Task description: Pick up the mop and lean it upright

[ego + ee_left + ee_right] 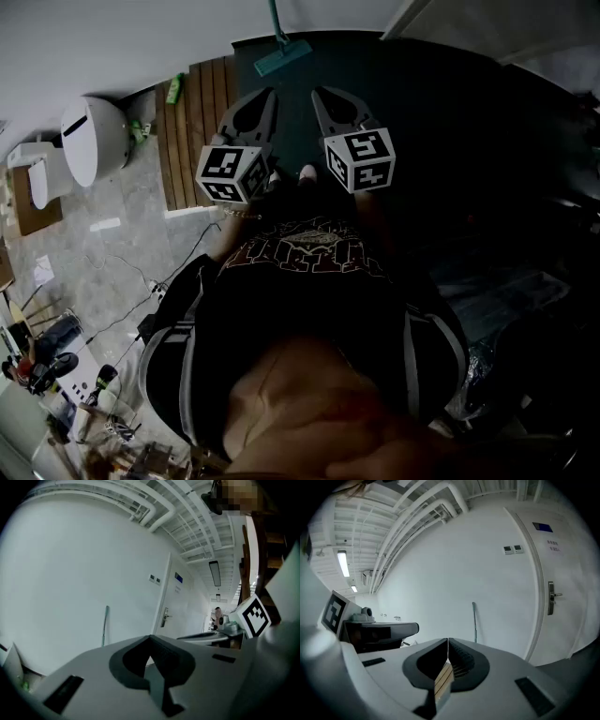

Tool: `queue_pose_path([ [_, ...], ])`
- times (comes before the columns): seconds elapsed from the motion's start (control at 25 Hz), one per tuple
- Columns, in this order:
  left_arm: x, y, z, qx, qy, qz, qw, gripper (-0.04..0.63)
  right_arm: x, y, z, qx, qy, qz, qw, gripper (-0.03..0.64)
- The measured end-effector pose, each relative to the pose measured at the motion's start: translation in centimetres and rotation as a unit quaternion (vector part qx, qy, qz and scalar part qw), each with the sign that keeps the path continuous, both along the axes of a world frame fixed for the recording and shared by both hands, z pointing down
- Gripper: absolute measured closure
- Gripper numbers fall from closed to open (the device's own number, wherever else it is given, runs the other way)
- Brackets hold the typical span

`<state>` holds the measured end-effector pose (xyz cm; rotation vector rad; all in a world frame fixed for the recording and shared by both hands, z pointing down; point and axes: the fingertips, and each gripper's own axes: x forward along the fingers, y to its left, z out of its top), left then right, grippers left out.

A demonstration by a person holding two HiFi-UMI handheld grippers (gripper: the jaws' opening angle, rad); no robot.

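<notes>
Closest to the camera is a person's dark shirt [305, 253] with red print on it. Low on the left sits a heap of small things [56, 375], too dark to name.

Just past the shirt, the person holds out two claws side by side, each with a cube of black and white squares. On the left gripper [268, 95] the jaws are pressed tight together, with nothing between them. On the right gripper [320, 95] the jaws are closed all the way too, and it also holds nothing.

Under the claws lies a dark floor [441, 131]. Beside it on the left is a strip of brown wooden slats [197, 141]. A green bottle [175, 89] lies at the far end of the slats, and I cannot tell what is in it. Further left stands a white toilet [94, 139] with its lid down.

Farthest away is the mop [282, 58]. Its flat blue-green head rests on the dark floor at the foot of the white wall [112, 47], and its thin handle leans up against that wall. It is well apart from both claws. A white door [555, 602] with a metal handle is to the right of it.
</notes>
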<state>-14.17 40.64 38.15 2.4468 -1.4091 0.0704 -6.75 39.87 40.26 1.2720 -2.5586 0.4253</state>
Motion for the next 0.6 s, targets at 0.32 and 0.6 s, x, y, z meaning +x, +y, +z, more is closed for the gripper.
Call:
queue_pose_path([
  [0.32, 0.5, -0.3, 0.3, -0.004, 0.002, -0.001, 1.0000, 0.558, 0.5, -0.4, -0.1, 0.001, -0.012, -0.001, 1.000, 0.597],
  [0.6, 1.1, -0.1, 0.4, -0.002, 0.001, -0.013, 0.9999, 0.558, 1.8, -0.6, 0.3, -0.002, -0.015, -0.001, 1.000, 0.597],
])
